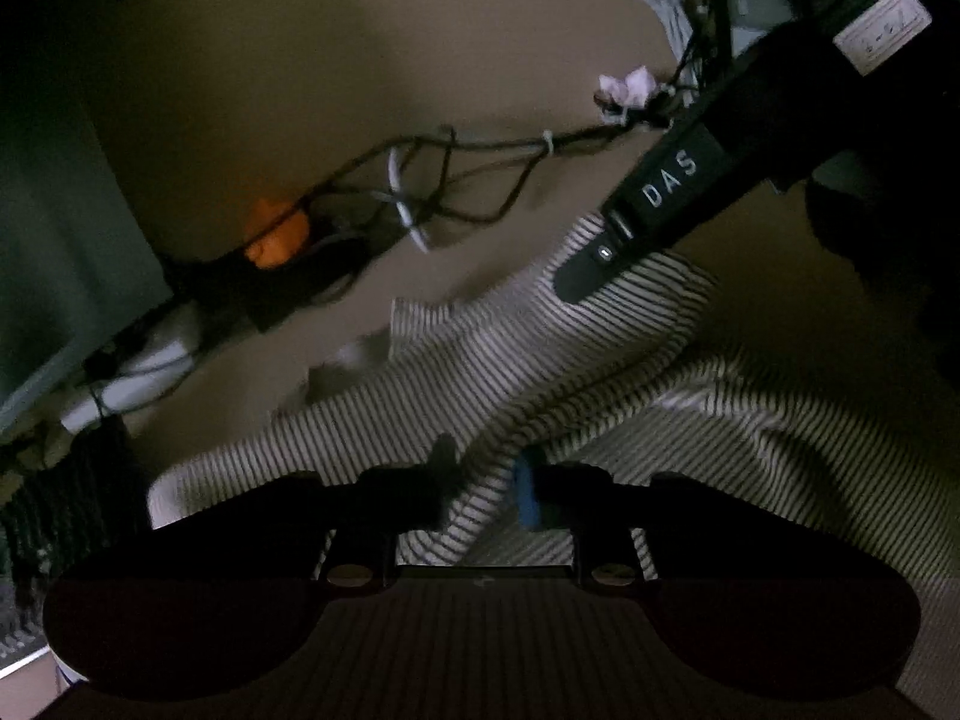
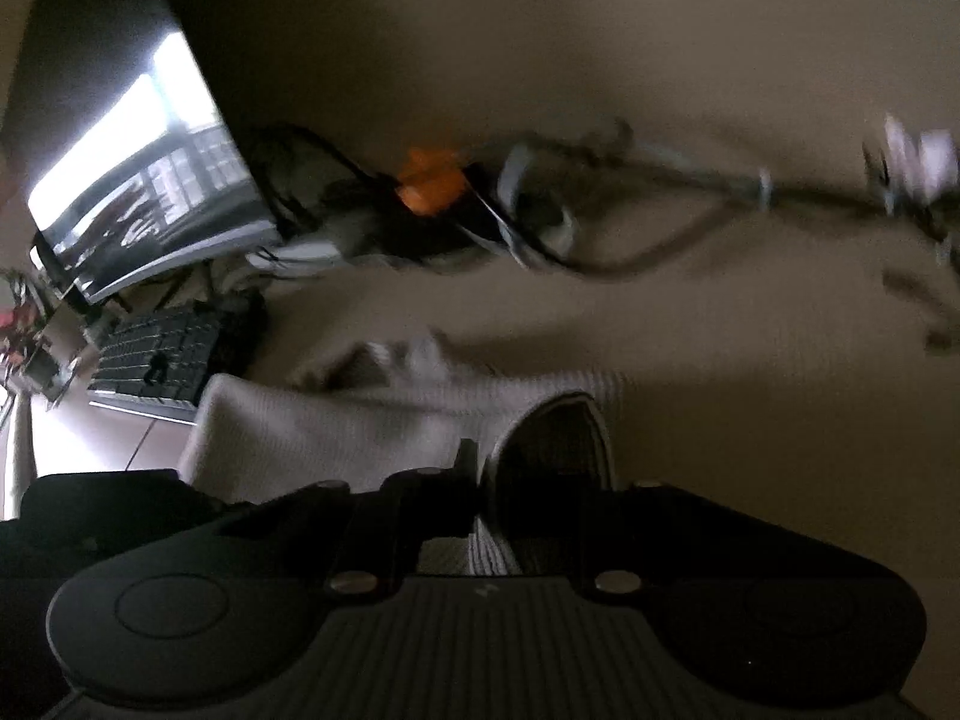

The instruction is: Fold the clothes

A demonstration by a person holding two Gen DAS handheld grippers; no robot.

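across the beige tabletop [image 1: 312,72] lies the striped garment [image 1: 600,372], crumpled and spread in loose ridges, with no flat fold showing anywhere in either view. it fills the near half of the left wrist view and reaches toward the tangle of cables [image 1: 432,180] along the far edge. a monitor [image 2: 150,180] and a keyboard [image 2: 162,360] stand at the left side in the right wrist view, clear of the cloth.

the left gripper [image 1: 489,480] has its jaws pressed together on a raised ridge of the striped fabric, which bunches up between the fingers. the right gripper [image 2: 480,474] is likewise closed, pinching a hem or cuff-like edge of the same garment [image 2: 336,432]; in the left wrist view its black body comes in from the upper right and meets the cloth at the far edge.

judging by this, the task is at its start: both ends are gripped, but the garment is not yet smoothed or laid out, and every fold appears left to make. blur hides finer details of the cloth's shape.
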